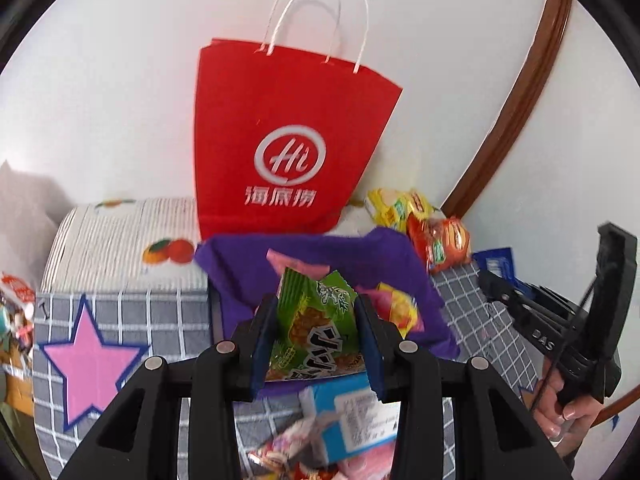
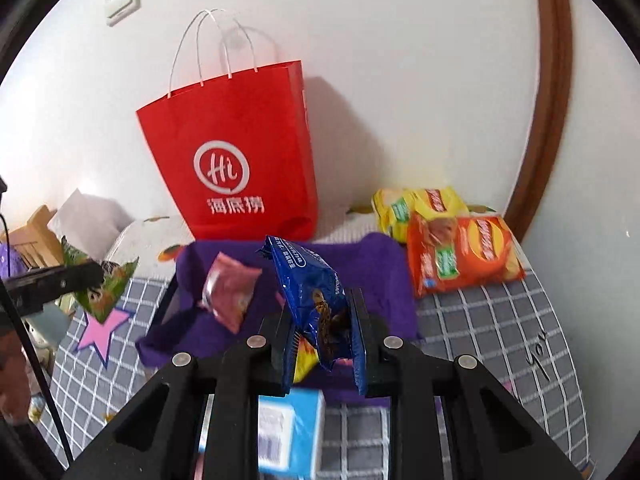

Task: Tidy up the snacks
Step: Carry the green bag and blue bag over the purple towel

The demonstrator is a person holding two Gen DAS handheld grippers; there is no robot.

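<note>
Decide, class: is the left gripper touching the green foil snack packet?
Touching. The left wrist view shows the left gripper with both blue pads pressed against the sides of the green foil snack packet, holding it up.

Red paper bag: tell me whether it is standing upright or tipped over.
Upright. The red paper bag stands on its base against the white wall, its mouth and white handles pointing up.

— Count's in: one red paper bag (image 2: 232, 168) with two white loop handles, and one purple cloth (image 2: 372, 272).

— Chip bags?

— Two: one yellow (image 2: 416, 204), one orange (image 2: 464, 256). Plus one green snack packet (image 1: 316, 320), one blue cookie packet (image 2: 316, 300), one pink packet (image 2: 230, 294) and one light-blue box (image 2: 290, 432).

— Grippers?

— Two: left gripper (image 1: 316, 344), right gripper (image 2: 320, 344), one packet apiece. One pink star (image 1: 90, 364) too.
</note>
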